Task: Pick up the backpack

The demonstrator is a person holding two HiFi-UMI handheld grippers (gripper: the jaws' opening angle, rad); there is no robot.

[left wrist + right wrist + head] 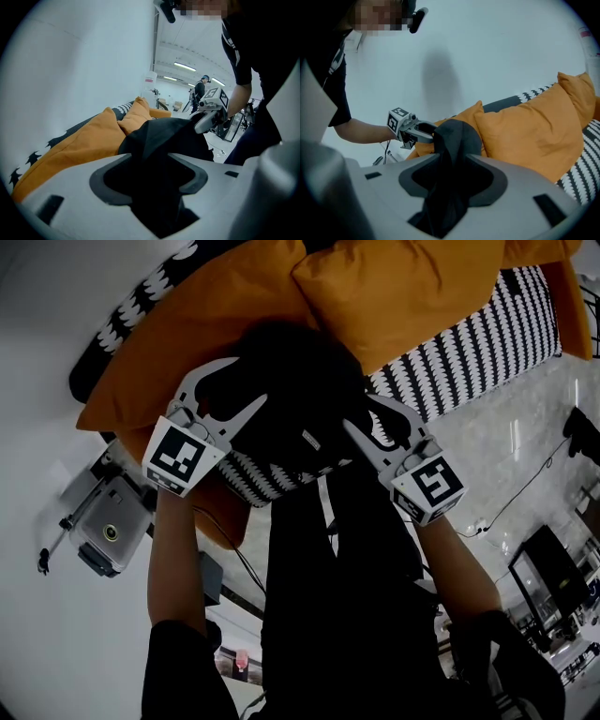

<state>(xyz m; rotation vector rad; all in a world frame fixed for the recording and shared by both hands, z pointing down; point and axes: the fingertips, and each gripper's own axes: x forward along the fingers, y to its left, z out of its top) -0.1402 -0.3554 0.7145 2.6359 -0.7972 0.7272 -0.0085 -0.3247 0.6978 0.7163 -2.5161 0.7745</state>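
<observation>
As L hand-held gripper (251,379), R hand-held gripper (358,411) gape round backpack (300,362) | at sofa (487,334) edge

Backpack (300,371) on sofa (487,324), apparently at its near edge. Cushions (187,334) banked behind it and to its left. Left gripper (250,379) at backpack's left flank, right gripper (359,411) at its right. Fabric sits between each spread jaw pair. Device (108,531) on floor, near left.

A lab-like hall: ceiling strip lights (185,66), equipment (548,582) and cables (514,500) on the floor (497,432).
</observation>
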